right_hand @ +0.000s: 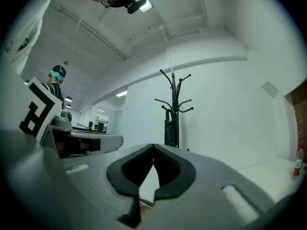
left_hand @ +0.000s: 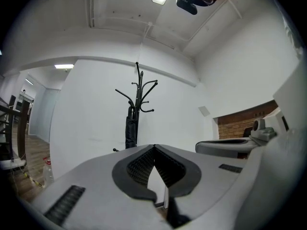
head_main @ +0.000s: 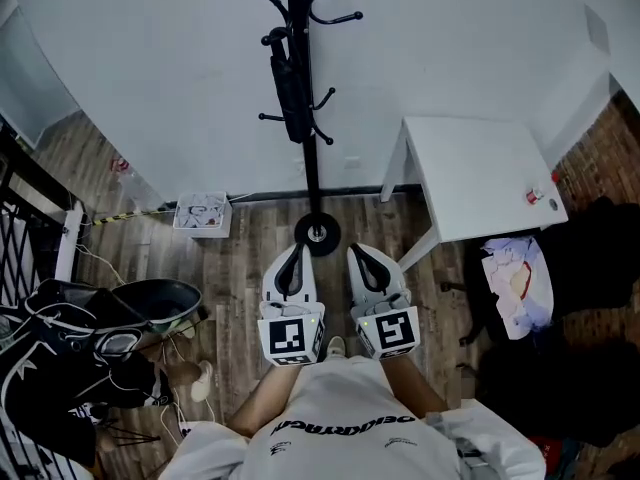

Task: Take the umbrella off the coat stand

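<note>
Left tool (left_hand: 154,146): jaws pressed together, nothing between them.
Right tool (right_hand: 153,145): also closed and empty.
Umbrella (head_main: 292,93): black, folded, hanging along the pole of the coat stand (head_main: 311,173) from an upper hook, ahead of both tools and apart from them.
Handling: probably light, with a stiff shaft and soft, slippery fabric; best gripped near the handle.
Views: only the head view shows the stand's base on the floor; the gripper views show the hooks side-on.

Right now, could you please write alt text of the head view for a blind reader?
A folded umbrella hangs on a coat stand against a white wall. The left gripper and right gripper, both shut and empty, point at its base. A white table stands at right.
</note>
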